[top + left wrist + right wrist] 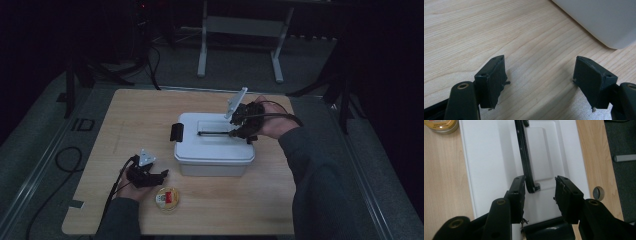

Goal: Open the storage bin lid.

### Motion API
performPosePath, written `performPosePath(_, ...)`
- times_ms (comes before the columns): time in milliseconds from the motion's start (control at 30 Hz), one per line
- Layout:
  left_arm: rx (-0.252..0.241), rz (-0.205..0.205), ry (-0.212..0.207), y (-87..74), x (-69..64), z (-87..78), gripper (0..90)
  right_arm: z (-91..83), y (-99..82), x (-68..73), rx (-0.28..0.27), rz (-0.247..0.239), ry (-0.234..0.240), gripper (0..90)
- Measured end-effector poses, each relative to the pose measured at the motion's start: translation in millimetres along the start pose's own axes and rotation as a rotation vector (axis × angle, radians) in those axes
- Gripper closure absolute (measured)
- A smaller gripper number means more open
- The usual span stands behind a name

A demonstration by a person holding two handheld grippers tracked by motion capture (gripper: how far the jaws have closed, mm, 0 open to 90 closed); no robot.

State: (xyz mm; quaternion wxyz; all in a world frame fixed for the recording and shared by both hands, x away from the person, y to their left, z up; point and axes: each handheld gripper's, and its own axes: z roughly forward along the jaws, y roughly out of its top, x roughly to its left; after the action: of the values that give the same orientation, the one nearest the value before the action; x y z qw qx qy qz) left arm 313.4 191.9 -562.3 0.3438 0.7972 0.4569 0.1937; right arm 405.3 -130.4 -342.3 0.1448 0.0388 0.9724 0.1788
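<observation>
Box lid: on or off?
On. The white lid sits flat on the box, its black handle lying across the top, by the right tool.

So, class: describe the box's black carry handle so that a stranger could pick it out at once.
Start at the white lidded box in the middle of the wooden table. Its lid has a long sunken panel, and the black handle lies flat along it, one end between the right gripper's open jaws. Unlike the chunky black latches at the lid's ends, it is one thin bar.
</observation>
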Motion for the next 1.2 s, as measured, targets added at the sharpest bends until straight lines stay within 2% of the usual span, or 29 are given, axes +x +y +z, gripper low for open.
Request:
performPosePath(367, 0.000, 0.001, 0.000, 0.0, 0.0, 0.0, 26.2, 4.6, 12.0, 0.2, 0.008, -0.015, 0.009, 59.1)
performPosePath(667, -0.001, 0.000, 0.000, 0.0, -0.1, 0.1, 26.3, 13.1, 24.1, 4.7, 0.030, -0.047, 0.022, 59.0)
performPosePath(800, 0.000, 0.000, 0.000, 0.0, 0.0, 0.1, 26.3, 19.9, 31.4, 5.2, 0.070, -0.059, 0.018, 59.4)
performPosePath(967, 0.000, -0.001, -0.001, 0.1, -0.1, 0.0, 26.2, 23.8, 37.5, 1.5, 0.081, -0.053, 0.033, 60.7)
performPosePath(1200, 0.000, -0.001, -0.001, 0.1, -0.2, 0.1, 26.2, 31.0, 45.1, -4.8, 0.128, -0.070, 0.056, 63.6)
